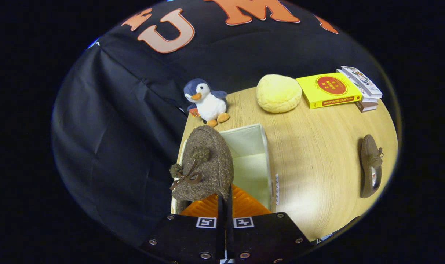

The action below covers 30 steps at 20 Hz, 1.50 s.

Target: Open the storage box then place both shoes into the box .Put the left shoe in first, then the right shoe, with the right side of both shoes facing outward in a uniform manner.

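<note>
Gripper [225,205]: fingers drawn nearly together, pinching the thin heel edge of the shoe [204,165].
Pose: pointed downward, holding the shoe toe-up over the near left part of the storage box [264,154].

Brown shoe [207,161] (w/ bow), white box [250,146], yellow book [328,91], blue-white penguin [206,101]
</note>
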### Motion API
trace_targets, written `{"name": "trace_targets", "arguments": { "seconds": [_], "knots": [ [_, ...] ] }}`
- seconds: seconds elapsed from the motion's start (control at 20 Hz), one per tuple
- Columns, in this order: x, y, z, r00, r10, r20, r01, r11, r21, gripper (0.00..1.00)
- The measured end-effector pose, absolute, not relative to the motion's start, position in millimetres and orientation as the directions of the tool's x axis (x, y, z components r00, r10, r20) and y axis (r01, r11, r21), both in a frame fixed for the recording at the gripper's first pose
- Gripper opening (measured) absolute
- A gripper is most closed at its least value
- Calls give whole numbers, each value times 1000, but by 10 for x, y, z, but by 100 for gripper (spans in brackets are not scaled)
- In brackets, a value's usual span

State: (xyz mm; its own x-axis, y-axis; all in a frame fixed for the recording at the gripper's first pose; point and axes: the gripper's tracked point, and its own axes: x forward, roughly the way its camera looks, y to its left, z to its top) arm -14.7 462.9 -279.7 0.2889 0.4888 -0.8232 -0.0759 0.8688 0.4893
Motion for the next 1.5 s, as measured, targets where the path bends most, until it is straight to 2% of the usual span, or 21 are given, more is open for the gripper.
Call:
{"name": "trace_targets", "arguments": {
  "seconds": [0.35,0.6,0.75,0.9,1.1,1.2,1.25,1.35,1.5],
  "knots": [
    [-341,4928,-3252,201,432,-879,-70,901,427,3],
    [-391,5129,-3375,167,457,-873,-64,889,453,4],
    [-369,5201,-3262,191,515,-836,-110,857,503,19],
    [-396,5155,-3081,192,575,-795,-141,818,558,26],
    [-323,4818,-2735,258,633,-730,-197,774,601,34],
    [-296,4558,-2585,291,646,-706,-230,764,603,44],
    [-291,4416,-2527,307,647,-698,-246,763,598,54],
    [-276,4142,-2419,337,649,-682,-279,761,586,68],
    [-273,3701,-2352,379,642,-666,-307,767,564,82]
  ]
}}
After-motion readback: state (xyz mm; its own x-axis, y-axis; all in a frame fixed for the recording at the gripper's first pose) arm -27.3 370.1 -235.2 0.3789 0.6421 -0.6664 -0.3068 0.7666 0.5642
